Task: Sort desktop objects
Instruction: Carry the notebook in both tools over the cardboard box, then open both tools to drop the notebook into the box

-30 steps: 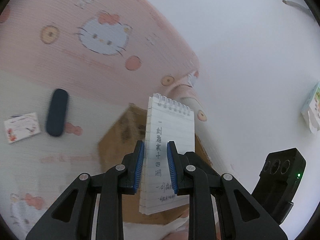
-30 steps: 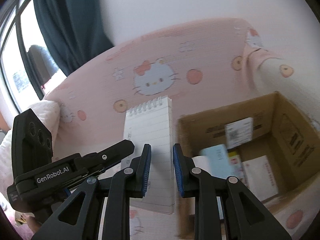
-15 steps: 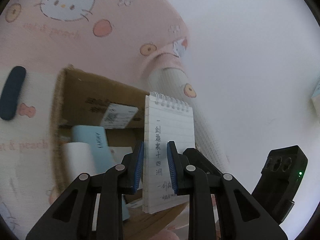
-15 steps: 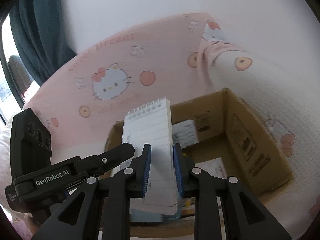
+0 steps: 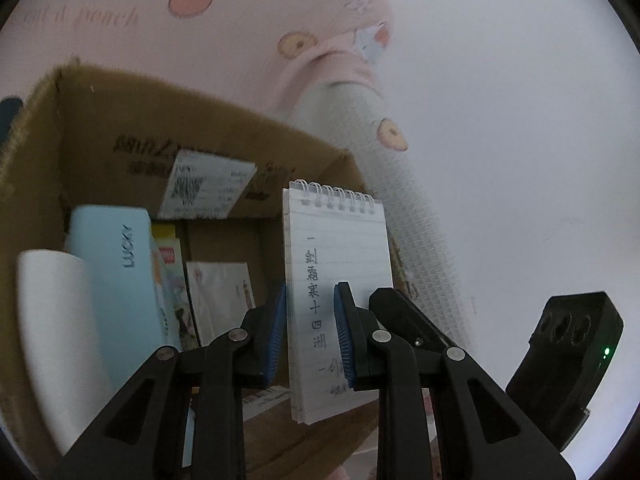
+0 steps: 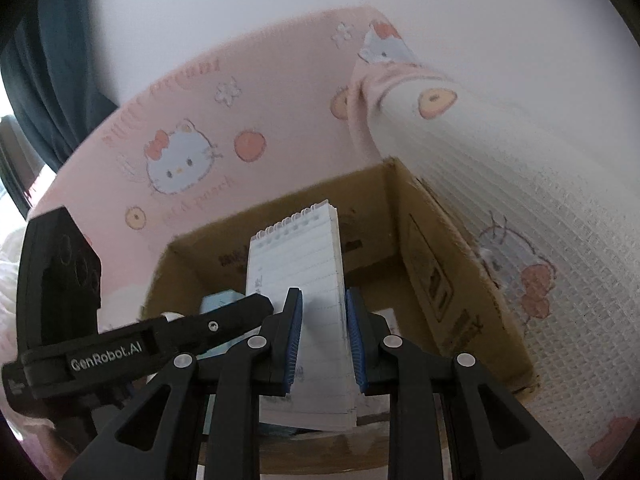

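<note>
Your small white spiral-bound lined notepad is light but floppy, so pinch it by the lower half of the stiff page block, not the coils. Both the left gripper and right gripper are clamped on it, holding it upright mid-frame over the open brown cardboard box.

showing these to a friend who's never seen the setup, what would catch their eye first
The spiral notepad with handwritten characters, upright in the middle of both views, pinched from opposite sides by the left hand-held gripper and the right hand-held gripper. Just behind and below it gapes an open cardboard box with a pale blue case inside at its left, all on a pink cartoon-cat cloth.
</note>
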A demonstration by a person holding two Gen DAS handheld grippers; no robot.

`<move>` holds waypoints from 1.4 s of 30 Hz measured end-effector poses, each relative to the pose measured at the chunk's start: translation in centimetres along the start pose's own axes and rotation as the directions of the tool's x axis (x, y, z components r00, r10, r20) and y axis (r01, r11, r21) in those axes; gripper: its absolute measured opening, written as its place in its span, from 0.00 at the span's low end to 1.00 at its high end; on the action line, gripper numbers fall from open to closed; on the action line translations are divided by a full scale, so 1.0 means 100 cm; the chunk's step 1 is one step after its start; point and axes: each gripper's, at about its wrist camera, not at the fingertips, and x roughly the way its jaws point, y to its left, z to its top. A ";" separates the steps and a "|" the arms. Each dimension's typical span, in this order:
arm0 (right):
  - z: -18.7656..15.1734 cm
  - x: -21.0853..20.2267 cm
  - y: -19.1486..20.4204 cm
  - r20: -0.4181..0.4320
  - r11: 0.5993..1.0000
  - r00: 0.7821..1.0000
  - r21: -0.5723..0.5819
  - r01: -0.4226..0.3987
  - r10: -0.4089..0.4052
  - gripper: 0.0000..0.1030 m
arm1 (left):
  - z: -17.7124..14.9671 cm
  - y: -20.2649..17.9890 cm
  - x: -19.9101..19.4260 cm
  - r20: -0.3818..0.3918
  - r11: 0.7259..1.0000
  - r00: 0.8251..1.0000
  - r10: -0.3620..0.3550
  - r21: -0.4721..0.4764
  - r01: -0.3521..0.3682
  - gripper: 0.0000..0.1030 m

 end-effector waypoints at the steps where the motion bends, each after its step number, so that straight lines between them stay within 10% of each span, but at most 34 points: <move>1: 0.000 0.003 -0.004 -0.012 1.000 1.000 0.008 0.000 0.000 0.19 | 0.000 0.001 0.005 -0.009 1.000 1.000 0.005 -0.009 -0.005 0.25; 23: -0.003 0.061 -0.032 -0.262 0.997 0.963 0.016 0.069 -0.062 0.18 | 0.007 0.024 0.058 -0.276 0.964 0.946 0.169 -0.155 -0.218 0.25; 28: -0.003 0.066 -0.034 -0.263 0.998 0.963 0.018 0.062 -0.055 0.18 | 0.009 0.026 0.060 -0.263 0.961 0.952 0.155 -0.184 -0.207 0.28; 30: -0.002 0.066 -0.036 -0.258 0.998 0.965 0.027 0.051 -0.042 0.19 | 0.010 0.025 0.060 -0.263 0.966 0.956 0.130 -0.183 -0.182 0.47; 34: 0.001 0.063 -0.035 -0.259 0.995 0.962 0.029 0.095 -0.084 0.40 | 0.012 0.024 0.054 -0.256 0.969 0.958 0.128 -0.173 -0.176 0.48; 42: 0.003 0.061 -0.034 -0.270 0.994 0.958 0.036 0.107 -0.093 0.44 | 0.014 0.029 0.046 -0.243 0.969 0.963 0.115 -0.188 -0.163 0.49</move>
